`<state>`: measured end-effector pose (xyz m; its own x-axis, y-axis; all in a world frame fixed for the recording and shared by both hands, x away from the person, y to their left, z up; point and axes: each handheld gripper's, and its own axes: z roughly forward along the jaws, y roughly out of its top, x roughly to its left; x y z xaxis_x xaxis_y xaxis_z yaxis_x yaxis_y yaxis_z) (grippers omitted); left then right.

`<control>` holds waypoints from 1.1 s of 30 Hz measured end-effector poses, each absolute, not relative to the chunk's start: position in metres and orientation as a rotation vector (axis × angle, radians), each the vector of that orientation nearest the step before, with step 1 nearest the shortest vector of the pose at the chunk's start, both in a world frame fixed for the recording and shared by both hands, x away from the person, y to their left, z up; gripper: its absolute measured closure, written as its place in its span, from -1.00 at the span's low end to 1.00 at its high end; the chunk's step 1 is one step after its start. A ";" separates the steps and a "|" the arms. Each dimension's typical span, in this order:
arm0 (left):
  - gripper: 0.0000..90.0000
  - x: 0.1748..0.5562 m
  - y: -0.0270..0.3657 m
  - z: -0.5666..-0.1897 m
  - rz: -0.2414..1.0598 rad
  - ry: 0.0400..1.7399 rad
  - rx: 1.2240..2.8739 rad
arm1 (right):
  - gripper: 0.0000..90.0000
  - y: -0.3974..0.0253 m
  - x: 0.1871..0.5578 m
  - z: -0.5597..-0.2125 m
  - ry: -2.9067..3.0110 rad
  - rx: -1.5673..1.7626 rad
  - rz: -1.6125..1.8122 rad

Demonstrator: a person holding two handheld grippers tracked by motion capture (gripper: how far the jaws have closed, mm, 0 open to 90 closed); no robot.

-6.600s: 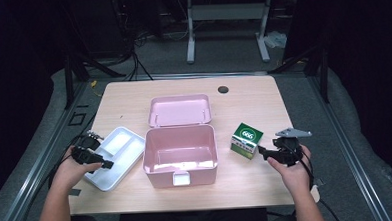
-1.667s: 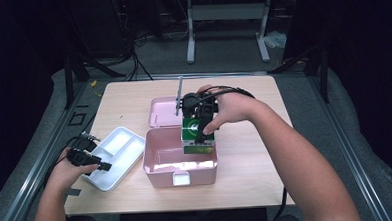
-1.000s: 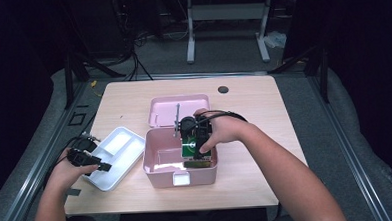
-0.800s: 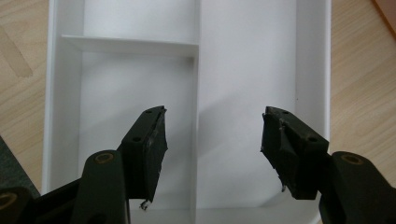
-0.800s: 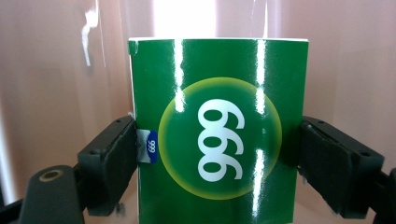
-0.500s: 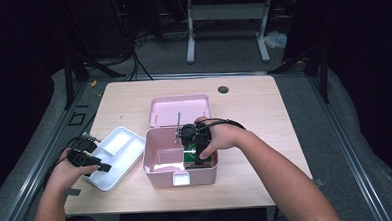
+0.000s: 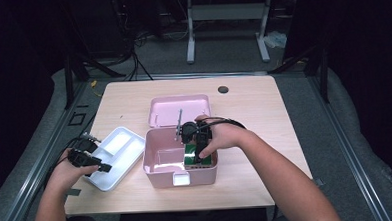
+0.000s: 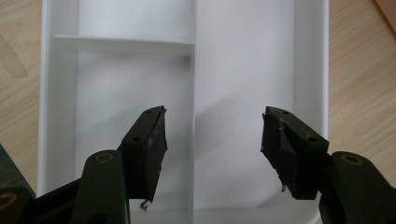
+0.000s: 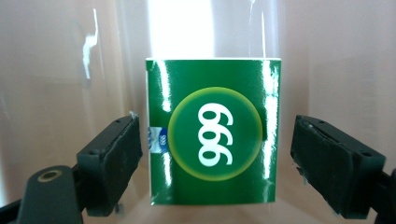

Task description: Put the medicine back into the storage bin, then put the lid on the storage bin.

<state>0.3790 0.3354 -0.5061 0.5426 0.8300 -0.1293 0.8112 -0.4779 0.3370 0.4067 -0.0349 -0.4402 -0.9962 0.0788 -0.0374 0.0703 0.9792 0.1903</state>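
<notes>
Between spread tool (image 9: 215, 161) jaws, glossy green "999" box (image 9: 212, 130).

green box (image 9: 212, 130): glossy, white "999" in a yellow-ringed circle on its face. it lies inside the open pink container (image 7: 156, 162), at the right end, against the wall. container's lid (image 7: 179, 110) lies on the table behind it.

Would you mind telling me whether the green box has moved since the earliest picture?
Yes. The green box went from the table, right of the pink bin, leftward into it.
</notes>
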 end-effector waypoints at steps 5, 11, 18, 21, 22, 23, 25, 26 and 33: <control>-0.11 0.379 0.336 -0.508 0.068 1.353 2.441 | -0.49 -0.045 0.401 -0.420 3.053 0.118 0.367; -0.10 0.379 0.333 -0.512 0.065 1.347 2.465 | -0.32 -0.077 0.399 -0.402 3.000 0.220 0.451; 0.01 0.381 0.328 -0.511 0.082 1.341 2.481 | -0.28 -0.126 0.396 -0.392 2.919 0.397 0.495; 0.04 0.384 0.325 -0.513 0.077 1.342 2.501 | -0.26 -0.147 0.391 -0.396 2.869 0.486 0.510; 0.04 0.384 0.324 -0.514 0.066 1.348 2.495 | -0.26 -0.153 0.389 -0.399 2.849 0.510 0.507; 0.05 0.386 0.324 -0.514 0.059 1.342 2.498 | -0.26 -0.158 0.387 -0.401 2.835 0.545 0.493; 0.09 0.387 0.323 -0.514 0.057 1.349 2.481 | -0.26 -0.168 0.384 -0.408 2.807 0.594 0.500; 0.09 0.388 0.323 -0.514 0.054 1.348 2.483 | -0.26 -0.173 0.383 -0.411 2.795 0.632 0.499; 0.16 0.395 0.328 -0.509 0.050 1.369 2.486 | -0.26 -0.199 0.376 -0.433 2.695 0.812 0.564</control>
